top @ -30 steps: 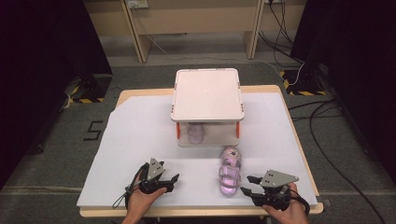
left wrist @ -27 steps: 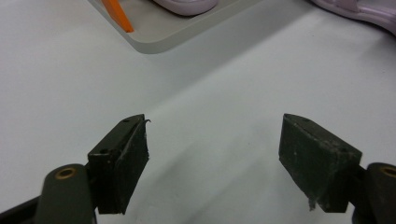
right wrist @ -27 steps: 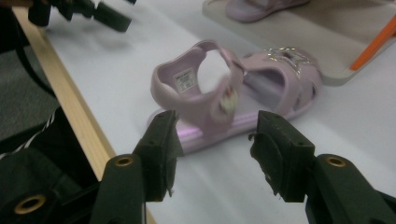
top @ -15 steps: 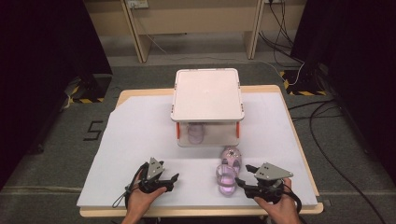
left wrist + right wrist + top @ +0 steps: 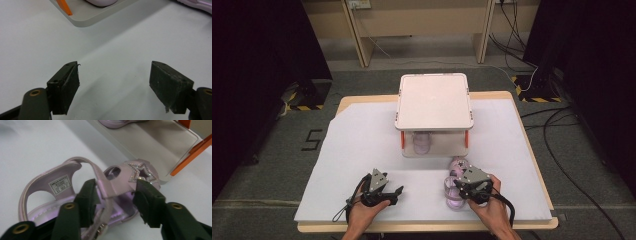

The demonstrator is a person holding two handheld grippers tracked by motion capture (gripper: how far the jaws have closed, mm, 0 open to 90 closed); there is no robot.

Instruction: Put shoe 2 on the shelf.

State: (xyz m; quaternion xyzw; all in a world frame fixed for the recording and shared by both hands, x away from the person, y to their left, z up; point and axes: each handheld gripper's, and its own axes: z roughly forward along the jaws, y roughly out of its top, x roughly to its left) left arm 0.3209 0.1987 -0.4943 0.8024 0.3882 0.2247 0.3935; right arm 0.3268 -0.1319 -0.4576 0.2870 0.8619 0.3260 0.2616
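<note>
A lilac sandal with a glittery star on its toe piece lies on the white table cover at the front right. My right gripper sits over it. Its jaws have just been closing, and they now press the sandal's strap and star piece from both sides. A second lilac sandal rests on the lower level of a small white rack with orange posts. My left gripper stands open at the front left with nothing between its jaws.
The rack's lower tray lies just beyond the left gripper, and its edge is close behind the sandal. The white cover spreads over the wooden table. Cables run across the floor at the right.
My right gripper has slid left onto the sandal, and its jaws now straddle the sandal's upper. The left gripper has stayed still.
</note>
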